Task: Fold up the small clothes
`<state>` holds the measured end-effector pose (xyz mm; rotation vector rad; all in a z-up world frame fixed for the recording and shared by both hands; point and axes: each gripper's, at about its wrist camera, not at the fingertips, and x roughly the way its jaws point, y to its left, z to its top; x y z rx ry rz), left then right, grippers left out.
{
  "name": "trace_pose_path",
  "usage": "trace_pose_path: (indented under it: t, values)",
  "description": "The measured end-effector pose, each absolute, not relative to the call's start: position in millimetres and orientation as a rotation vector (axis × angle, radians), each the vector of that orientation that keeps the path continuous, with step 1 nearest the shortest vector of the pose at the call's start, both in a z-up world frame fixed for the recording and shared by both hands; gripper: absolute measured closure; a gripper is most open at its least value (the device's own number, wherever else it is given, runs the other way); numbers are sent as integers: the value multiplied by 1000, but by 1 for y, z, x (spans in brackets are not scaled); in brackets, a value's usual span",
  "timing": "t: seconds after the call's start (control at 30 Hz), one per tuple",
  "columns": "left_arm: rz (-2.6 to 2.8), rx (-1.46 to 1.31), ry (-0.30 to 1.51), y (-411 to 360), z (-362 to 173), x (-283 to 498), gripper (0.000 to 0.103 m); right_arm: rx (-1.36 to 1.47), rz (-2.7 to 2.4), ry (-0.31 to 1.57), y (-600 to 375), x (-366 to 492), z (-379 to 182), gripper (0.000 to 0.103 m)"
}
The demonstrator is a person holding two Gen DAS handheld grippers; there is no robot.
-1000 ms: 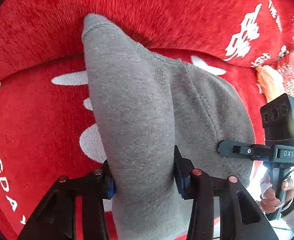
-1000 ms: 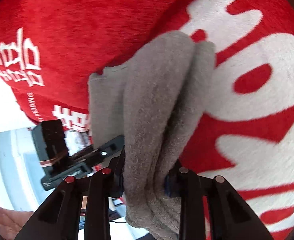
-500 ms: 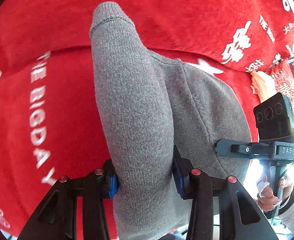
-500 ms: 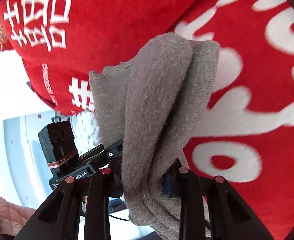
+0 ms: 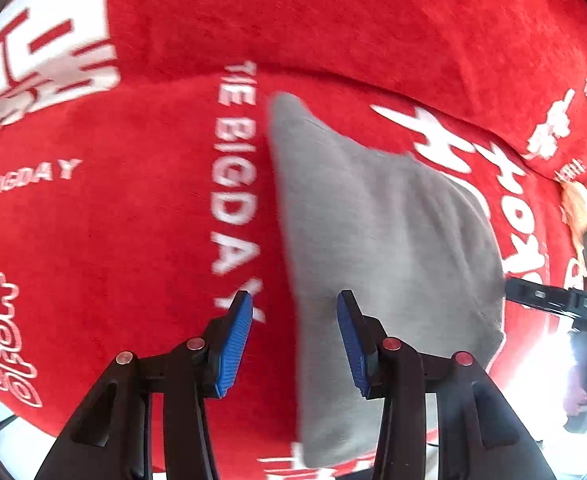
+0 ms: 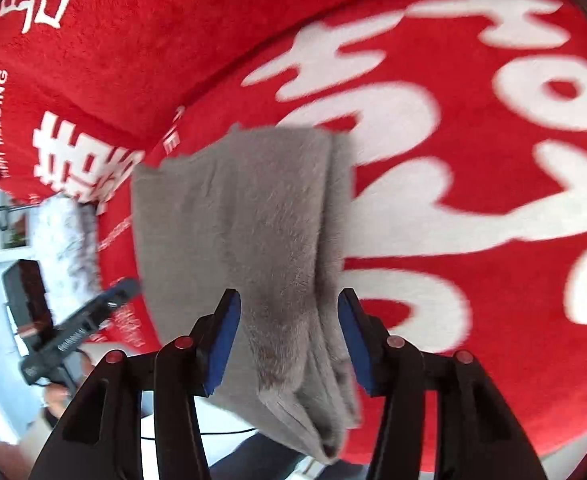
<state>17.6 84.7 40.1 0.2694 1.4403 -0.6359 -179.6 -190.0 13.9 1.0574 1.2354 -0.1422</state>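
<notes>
Now fingers (image 6: 229, 336) apart around grey garment (image 6: 253, 220).

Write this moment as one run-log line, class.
left gripper: open, off cloth | right gripper: opening, folded grey fleece garment between pads | surface: red plush cover with white lettering

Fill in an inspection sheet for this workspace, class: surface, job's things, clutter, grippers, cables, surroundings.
Surface: red cover with white lettering.
Job's things: folded grey garment lying on it.
Clutter: nothing seen.
Grippers: left gripper open, nothing held, garment edge below it; right gripper opening, garment between its fingers, pads apart from it.
Cables: thin dark cable below the garment.
Surroundings: bright white room beyond the cover's edge.
</notes>
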Motion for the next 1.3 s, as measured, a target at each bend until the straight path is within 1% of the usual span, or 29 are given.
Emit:
trace_pose_path:
  t: [0.07,0.1,0.13,0.17,0.23,0.27,0.33,0.43,0.47,0.53,0.57,0.63,0.87,1.0,1.07,1.13,1.3]
  values:
    - [-610,248,1446,94,38,29,58,1138,-120,1220,-193,-179,7,52]
    - [-606,237,1452,94,37,32,58,1177,-102,1227,-192,-178,1,64]
    - [-606,230,1455,93,35,34,58,1204,-91,1241,-190,-174,-7,84]
    - [-606,236,1451,91,34,35,58,1209,-82,1250,-187,-171,-11,95]
    - [-594,279,1432,82,30,32,58,1113,-94,1232,-184,-166,0,95]
    - [-583,296,1423,77,29,31,58,1023,-119,1226,-183,-167,11,95]
    - [-564,338,1397,66,21,28,57,925,-178,1242,-182,-168,17,95]
    - [-547,371,1402,54,1,29,56,873,-216,1346,-179,-171,-13,95]
    - [-542,373,1403,53,-4,30,55,879,-222,1349,-179,-174,-18,95]
    - [-516,416,1358,50,-3,31,41,912,-237,1326,-181,-179,-19,95]
    - [-508,436,1352,50,-1,31,39,915,-242,1324,-181,-181,-16,95]
    - [-515,434,1356,55,2,31,39,903,-249,1336,-181,-185,-13,93]
    - [-449,444,1414,78,17,25,39,918,-323,1344,-187,-198,11,93]
    - [-468,434,1424,83,28,6,39,898,-316,1295,-177,-206,34,93]
    - [-479,457,1445,82,22,-5,39,848,-279,1290,-160,-202,41,93]
    - [-469,479,1452,81,17,-13,39,809,-242,1322,-146,-198,39,93]
    - [-465,482,1443,81,16,-16,38,778,-250,1398,-127,-190,7,94]
